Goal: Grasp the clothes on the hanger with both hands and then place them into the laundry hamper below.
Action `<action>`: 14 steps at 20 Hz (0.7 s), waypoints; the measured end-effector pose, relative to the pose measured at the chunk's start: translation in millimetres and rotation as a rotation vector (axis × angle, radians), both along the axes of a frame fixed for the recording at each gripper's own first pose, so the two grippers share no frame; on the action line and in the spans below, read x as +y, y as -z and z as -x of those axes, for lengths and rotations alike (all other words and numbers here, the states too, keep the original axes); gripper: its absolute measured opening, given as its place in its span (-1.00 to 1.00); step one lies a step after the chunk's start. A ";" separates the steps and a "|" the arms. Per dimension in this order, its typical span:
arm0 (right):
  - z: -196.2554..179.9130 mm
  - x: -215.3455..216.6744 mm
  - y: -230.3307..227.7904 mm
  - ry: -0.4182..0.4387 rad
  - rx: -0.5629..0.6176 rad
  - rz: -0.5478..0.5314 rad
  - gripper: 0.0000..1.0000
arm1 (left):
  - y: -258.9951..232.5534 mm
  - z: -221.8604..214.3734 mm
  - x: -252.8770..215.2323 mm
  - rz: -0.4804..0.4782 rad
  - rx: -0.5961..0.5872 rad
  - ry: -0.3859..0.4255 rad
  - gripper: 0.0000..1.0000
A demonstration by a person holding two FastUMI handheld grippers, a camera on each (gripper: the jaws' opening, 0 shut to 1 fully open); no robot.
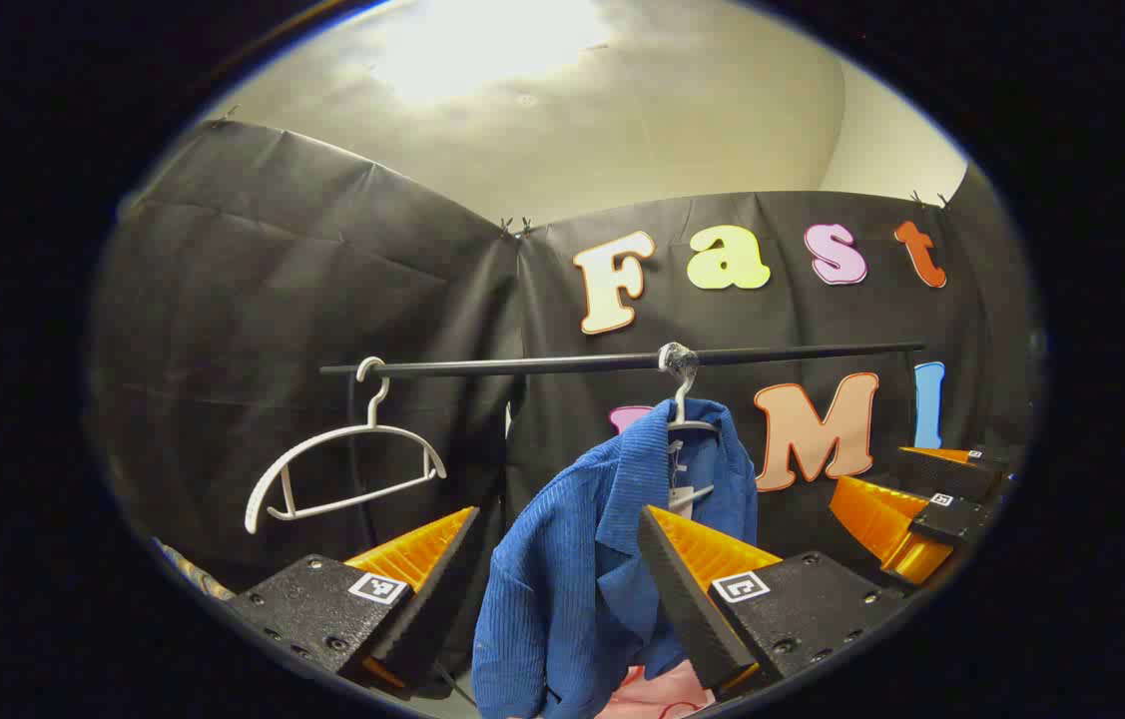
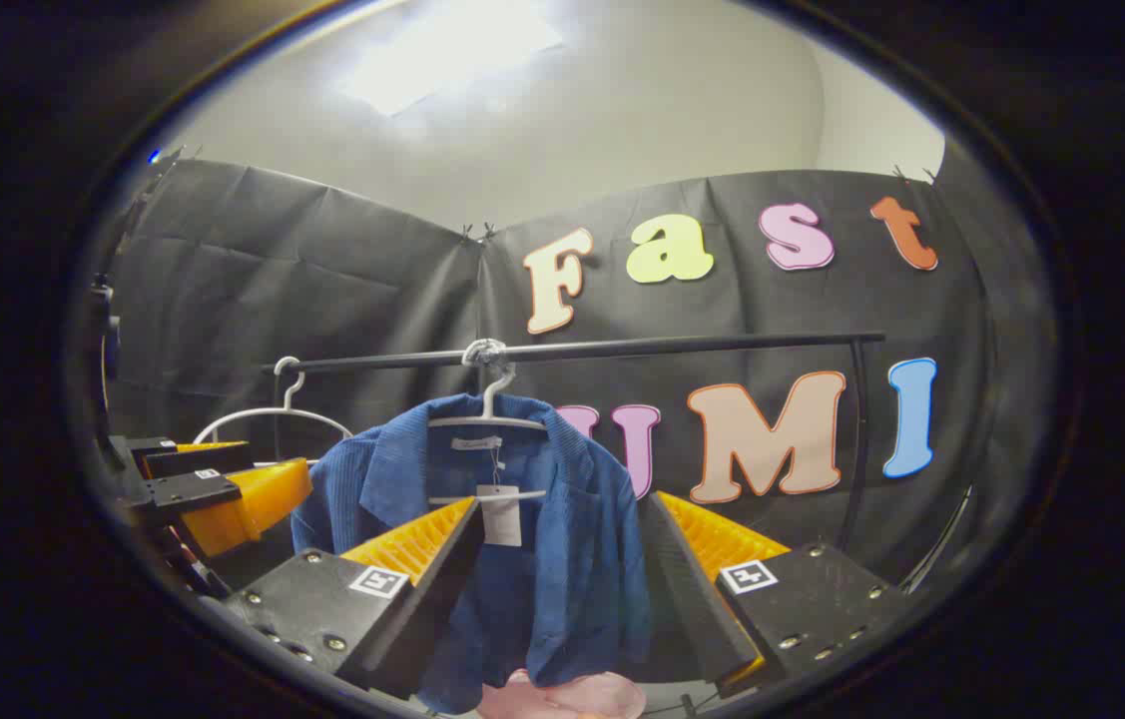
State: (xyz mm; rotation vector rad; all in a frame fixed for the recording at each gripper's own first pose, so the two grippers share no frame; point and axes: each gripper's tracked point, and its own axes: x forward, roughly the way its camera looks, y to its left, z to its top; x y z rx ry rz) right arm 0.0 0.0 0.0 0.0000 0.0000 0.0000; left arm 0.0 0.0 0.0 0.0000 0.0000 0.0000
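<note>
Ribbed blue corduroy shirt (image 2: 522, 549) draped on thin white hanger (image 2: 488, 414), black rail (image 2: 622, 350) above, left gripper (image 1: 557, 579) and right gripper (image 2: 557, 569) jaws released, wedge-shaped.

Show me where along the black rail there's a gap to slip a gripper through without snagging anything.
Bare stretch: the black metal rail between the empty white plastic hanger and the blue corduroy shirt. Another runs beyond the shirt toward the rail's far upright. Crowded: around the shirt's white hanger, where both open grippers already frame the fabric.
</note>
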 end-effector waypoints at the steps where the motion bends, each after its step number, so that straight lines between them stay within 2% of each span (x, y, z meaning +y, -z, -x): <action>1: 1.1 -0.3 -0.8 -0.001 -0.002 0.004 0.95 | -0.9 0.7 0.4 -0.007 -0.001 0.000 0.86; 14: 2.3 -4.6 -2.7 0.037 -0.018 0.037 0.95 | 5.4 -7.6 -22.7 -0.009 0.019 0.058 0.86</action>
